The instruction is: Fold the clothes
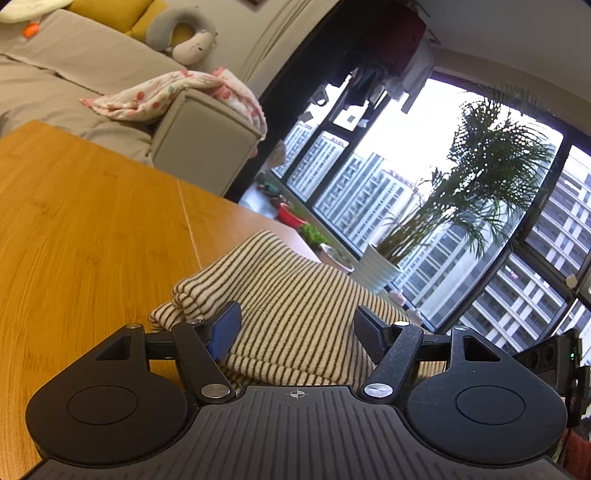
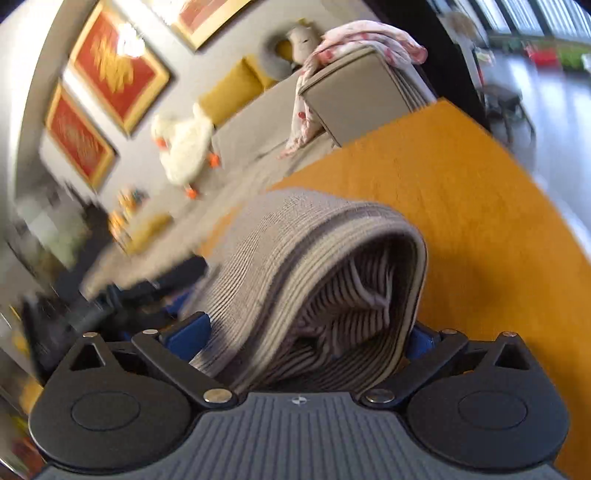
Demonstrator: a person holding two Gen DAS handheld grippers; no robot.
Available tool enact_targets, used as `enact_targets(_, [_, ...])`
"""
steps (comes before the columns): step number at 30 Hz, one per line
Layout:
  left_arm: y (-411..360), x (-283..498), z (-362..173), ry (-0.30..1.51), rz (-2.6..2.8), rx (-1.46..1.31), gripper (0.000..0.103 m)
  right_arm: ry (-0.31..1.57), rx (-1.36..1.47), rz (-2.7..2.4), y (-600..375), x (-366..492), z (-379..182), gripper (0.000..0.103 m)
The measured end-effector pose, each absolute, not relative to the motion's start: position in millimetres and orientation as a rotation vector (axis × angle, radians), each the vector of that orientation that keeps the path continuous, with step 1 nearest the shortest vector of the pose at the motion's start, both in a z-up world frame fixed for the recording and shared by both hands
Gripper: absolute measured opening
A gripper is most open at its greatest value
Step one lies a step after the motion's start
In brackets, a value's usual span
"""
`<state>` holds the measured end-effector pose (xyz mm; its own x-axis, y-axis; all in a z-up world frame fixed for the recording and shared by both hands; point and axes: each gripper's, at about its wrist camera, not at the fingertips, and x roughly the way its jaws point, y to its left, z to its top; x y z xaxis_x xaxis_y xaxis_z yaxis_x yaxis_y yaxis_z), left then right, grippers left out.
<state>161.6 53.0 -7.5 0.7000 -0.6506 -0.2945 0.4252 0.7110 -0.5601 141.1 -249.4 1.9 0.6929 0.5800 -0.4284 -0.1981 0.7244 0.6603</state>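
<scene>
**Striped garment bunched on the wooden table, a claw at each end**

The striped knit garment (image 1: 295, 306), cream with thin dark lines, lies folded over in soft layers on the orange-brown wooden table (image 1: 85, 229), near the table's far edge in the left wrist view. In the right wrist view the same garment (image 2: 314, 266) rises in a thick rolled loop, its open end facing the camera with crumpled inner folds showing.

Left gripper (image 1: 297, 328): jaws apart at a middling width, the blue-padded finger (image 1: 226, 332) lying against the garment's folded edge, the black finger (image 1: 371, 336) over the cloth on the other side. The pads do not squeeze the fabric; nothing is lifted.

Right gripper (image 2: 308, 338): jaws spread as wide as they go, the rolled bundle filling the gap. Blue pads (image 2: 188, 338) show at either flank of the cloth. Whether they press it or merely bracket it cannot be told; the view is motion-blurred.

Beyond the table: a beige sofa (image 1: 110, 74) with a pink spotted blanket (image 1: 177, 94) draped over its arm, a grey neck pillow (image 1: 183, 33), mustard cushions (image 2: 236, 90), a white plush goose (image 2: 184, 146), red framed pictures (image 2: 118, 74), a potted palm (image 1: 461, 192) by tall windows (image 1: 369, 184)
</scene>
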Motion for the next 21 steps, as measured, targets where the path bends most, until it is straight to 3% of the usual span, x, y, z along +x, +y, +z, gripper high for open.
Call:
enact_targets(7, [55.0, 164.1, -9.2, 0.502, -0.628, -0.484, 0.075, 0.738, 0.51, 0.548, -235.6, 137.8, 12.5, 0.103])
enact_targets(14, [56.7, 164.6, -10.1, 0.499, -0.641, -0.497, 0.078, 0.499, 0.262, 0.365, -251.1, 108.8, 53.6, 0.103])
enact_targets(21, [58.6, 163.7, -11.2, 0.499, -0.641, -0.509, 0.078, 0.441, 0.378, 0.196, -265.9, 123.6, 23.0, 0.103])
